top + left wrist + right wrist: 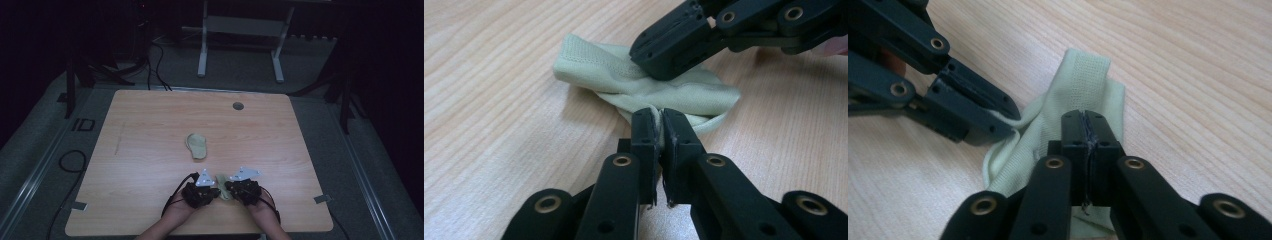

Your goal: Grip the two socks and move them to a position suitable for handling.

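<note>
A pale green sock [222, 185] lies crumpled near the table's front edge, between my two grippers. My left gripper [214, 192] is shut on one edge of the sock [634, 80], with cloth pinched between its jaws [660, 127]. My right gripper [229, 188] is shut on the other side of the sock [1083, 80], its jaws pressed together over the fabric [1088, 131]. The two grippers face each other, almost touching. A second pale green sock [197, 145] lies flat, farther up the middle of the table.
The wooden table [150, 130] has a round cable hole [238, 106] near its far edge. Cables [72, 161] lie on the grey floor to the left. A white desk frame [240, 45] stands beyond the table. The person's forearms come in at the bottom.
</note>
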The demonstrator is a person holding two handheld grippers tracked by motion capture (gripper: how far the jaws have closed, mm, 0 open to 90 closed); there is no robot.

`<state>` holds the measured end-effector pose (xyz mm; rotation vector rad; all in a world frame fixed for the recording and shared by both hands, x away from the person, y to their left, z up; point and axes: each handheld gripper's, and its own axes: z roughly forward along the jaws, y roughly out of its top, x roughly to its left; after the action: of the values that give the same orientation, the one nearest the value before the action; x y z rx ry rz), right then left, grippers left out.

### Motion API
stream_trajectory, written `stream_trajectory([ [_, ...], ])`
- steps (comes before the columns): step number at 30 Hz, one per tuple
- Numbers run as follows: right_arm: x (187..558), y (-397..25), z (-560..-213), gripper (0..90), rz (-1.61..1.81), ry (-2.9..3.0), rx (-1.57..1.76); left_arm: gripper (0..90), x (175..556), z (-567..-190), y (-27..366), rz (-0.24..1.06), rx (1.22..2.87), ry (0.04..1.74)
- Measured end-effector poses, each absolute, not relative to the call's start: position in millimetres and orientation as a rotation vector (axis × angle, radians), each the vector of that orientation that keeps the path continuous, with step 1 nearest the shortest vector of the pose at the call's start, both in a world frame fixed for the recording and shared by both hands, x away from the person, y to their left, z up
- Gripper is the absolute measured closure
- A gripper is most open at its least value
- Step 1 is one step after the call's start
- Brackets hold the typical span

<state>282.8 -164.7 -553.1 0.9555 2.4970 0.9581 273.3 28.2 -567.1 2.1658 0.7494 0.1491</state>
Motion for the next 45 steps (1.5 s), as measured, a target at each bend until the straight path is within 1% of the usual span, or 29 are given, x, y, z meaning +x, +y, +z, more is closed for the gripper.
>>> stream_trajectory([
  [4, 279, -165, -545, 89.5, 0.981, 2.488, 0.939, 85.5, 272, -559, 39, 0.173, 2.135, 0.761],
  [10, 272, -178, -514, 90.0, 1.094, 2.407, 0.945, 85.5, 271, -540, 67, 0.208, 2.102, 0.763],
  [14, 265, -191, -495, 89.9, 1.153, 2.363, 0.963, 85.5, 267, -526, 88, 0.190, 2.100, 0.757],
  [17, 259, -202, -488, 89.9, 1.183, 2.352, 0.996, 85.5, 263, -517, 100, 0.170, 2.117, 0.733],
  [20, 251, -212, -490, 89.9, 1.194, 2.357, 1.038, 85.4, 259, -514, 110, 0.156, 2.139, 0.698],
  [21, 249, -214, -493, 89.9, 1.188, 2.359, 1.047, 85.4, 259, -515, 113, 0.139, 2.146, 0.694],
  [22, 246, -216, -497, 89.9, 1.177, 2.371, 1.052, 85.4, 260, -518, 116, 0.094, 2.148, 0.694],
  [24, 243, -219, -504, 90.0, 1.160, 2.390, 1.075, 85.3, 260, -525, 118, 0.077, 2.173, 0.683],
  [28, 240, -221, -522, 89.9, 1.117, 2.439, 1.102, 85.0, 264, -542, 116, 0.029, 2.189, 0.648],
  [33, 242, -221, -539, 89.9, 1.059, 2.460, 1.125, 83.7, 275, -560, 109, -0.014, 2.203, 0.680],
  [36, 246, -224, -544, 89.9, 1.038, 2.459, 1.138, 78.8, 277, -564, 106, -0.014, 2.206, 0.690],
  [38, 247, -227, -546, 89.9, 1.032, 2.453, 1.155, 71.2, 277, -563, 106, -0.010, 2.199, 0.699],
  [40, 248, -230, -548, 89.8, 1.028, 2.447, 1.172, 70.0, 277, -562, 107, -0.009, 2.194, 0.709],
  [41, 248, -231, -548, 89.8, 1.024, 2.440, 1.180, 66.6, 277, -562, 108, -0.007, 2.194, 0.713],
  [42, 247, -231, -549, 89.7, 1.020, 2.442, 1.182, 66.4, 277, -561, 109, -0.001, 2.196, 0.718],
  [43, 247, -232, -550, 88.7, 1.012, 2.438, 1.178, 62.9, 276, -560, 111, 0.012, 2.196, 0.726],
  [44, 246, -232, -550, 81.9, 1.005, 2.433, 1.175, 59.7, 276, -559, 112, 0.024, 2.195, 0.737],
  [45, 247, -232, -549, 72.4, 1.013, 2.430, 1.178, 59.6, 276, -557, 113, 0.034, 2.189, 0.750],
])
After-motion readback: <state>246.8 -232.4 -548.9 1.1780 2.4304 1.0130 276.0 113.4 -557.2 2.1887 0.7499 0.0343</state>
